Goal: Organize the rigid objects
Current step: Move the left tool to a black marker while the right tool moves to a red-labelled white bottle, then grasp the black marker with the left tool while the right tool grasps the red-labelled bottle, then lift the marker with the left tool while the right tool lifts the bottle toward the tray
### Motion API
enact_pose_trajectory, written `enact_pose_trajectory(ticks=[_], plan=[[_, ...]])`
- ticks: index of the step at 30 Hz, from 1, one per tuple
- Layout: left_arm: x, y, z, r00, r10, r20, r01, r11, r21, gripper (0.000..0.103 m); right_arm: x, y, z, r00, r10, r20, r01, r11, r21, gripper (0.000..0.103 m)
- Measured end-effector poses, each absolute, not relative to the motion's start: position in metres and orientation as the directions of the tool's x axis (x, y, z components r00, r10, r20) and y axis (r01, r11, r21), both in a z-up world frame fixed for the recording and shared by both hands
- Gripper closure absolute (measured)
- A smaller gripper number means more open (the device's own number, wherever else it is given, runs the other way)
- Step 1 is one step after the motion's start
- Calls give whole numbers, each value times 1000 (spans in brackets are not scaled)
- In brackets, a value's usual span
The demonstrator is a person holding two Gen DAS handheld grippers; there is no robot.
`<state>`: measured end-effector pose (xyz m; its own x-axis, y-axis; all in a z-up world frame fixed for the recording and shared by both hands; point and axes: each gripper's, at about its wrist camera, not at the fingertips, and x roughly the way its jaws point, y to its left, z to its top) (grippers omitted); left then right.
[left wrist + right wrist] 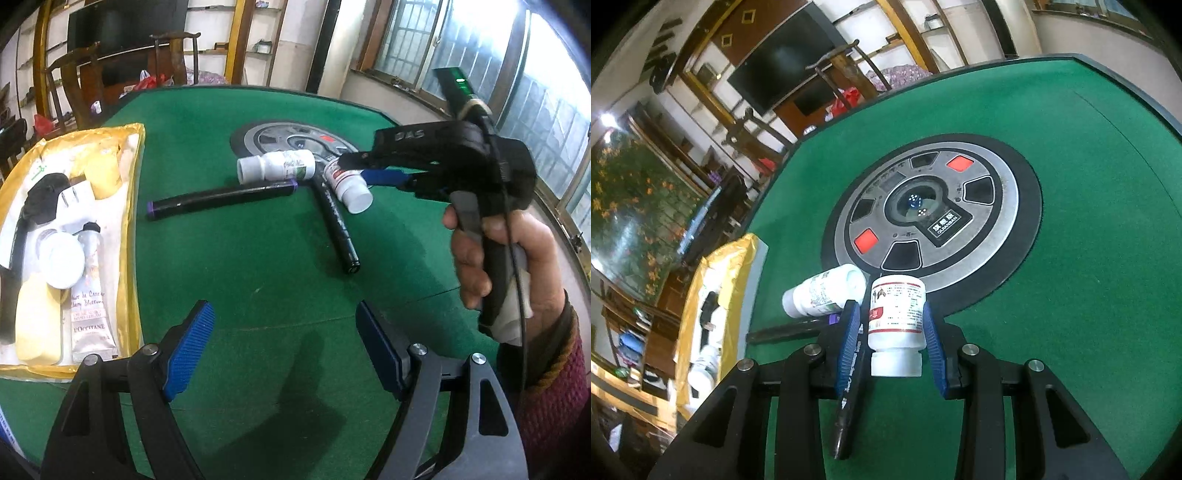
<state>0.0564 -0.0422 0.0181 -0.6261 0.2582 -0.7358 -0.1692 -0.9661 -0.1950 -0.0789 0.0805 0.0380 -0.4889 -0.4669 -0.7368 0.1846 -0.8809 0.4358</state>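
A white pill bottle with a red label (895, 314) sits between the blue pads of my right gripper (890, 306), cap toward the camera; the gripper is shut on it. In the left wrist view this bottle (341, 177) is low over the green table, across a black pen (338, 229), with the right gripper (354, 171) around it. A second white bottle with a green label (277, 168) lies beside it. A black tube with purple ends (221, 197) lies in front of that. My left gripper (284, 310) hangs open above bare felt, holding nothing.
A gold-rimmed tray (135, 221) at the table's left holds a hand cream tube (90, 295), a round white jar (61, 260), a black plug (40, 199) and yellow pieces. A round dice panel (997, 206) sits mid-table. A person's hand (476, 258) grips the right handle.
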Motion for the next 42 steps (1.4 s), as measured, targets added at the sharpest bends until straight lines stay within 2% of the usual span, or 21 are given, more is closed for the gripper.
enact_pose_trajectory(ticks=[3, 10, 14, 19, 21, 22, 24, 26, 30, 33, 34, 35, 42], plan=[[56, -39, 18, -617, 260, -743, -181, -965, -188, 24, -82, 75, 36, -488, -441, -753, 188, -896, 403, 72], [45, -30, 23, -595, 263, -759, -189, -964, -186, 24, -82, 82, 29, -466, -465, -752, 191, -883, 428, 72], [24, -15, 39, -580, 310, -753, -222, -950, -220, 24, -76, 100, 42, -504, -491, -710, 178, -864, 471, 72], [-25, 10, 38, -518, 290, -805, -210, -955, -209, 24, -70, 124, 58, -585, -448, -676, 132, -875, 466, 72], [-41, 18, 34, -503, 284, -816, -205, -957, -207, 30, -72, 134, 56, -583, -469, -664, 108, -854, 509, 72], [-46, 21, 32, -498, 273, -823, -200, -960, -197, 37, -72, 138, 56, -582, -476, -659, 99, -846, 524, 72], [-55, 27, 28, -490, 246, -836, -195, -966, -169, 41, -74, 144, 57, -585, -480, -654, 83, -837, 541, 72], [-61, 33, 23, -486, 221, -846, -190, -971, -144, 52, -73, 145, 58, -587, -485, -649, 76, -831, 551, 72], [-71, 37, 12, -481, 169, -860, -171, -980, -97, 55, -70, 143, 61, -588, -510, -628, 86, -811, 579, 72], [-66, 38, 11, -529, 125, -839, -163, -986, -44, 77, -68, 141, 65, -596, -514, -617, 93, -807, 583, 72], [-65, 35, 11, -542, 132, -830, -162, -985, -52, 89, -68, 142, 66, -597, -516, -614, 94, -806, 585, 72], [-63, 33, 11, -548, 154, -822, -165, -984, -75, 91, -67, 141, 66, -598, -517, -613, 94, -804, 587, 72], [-50, 14, 21, -585, 252, -771, -175, -967, -183, 91, -63, 133, 68, -599, -526, -603, 120, -804, 582, 72]])
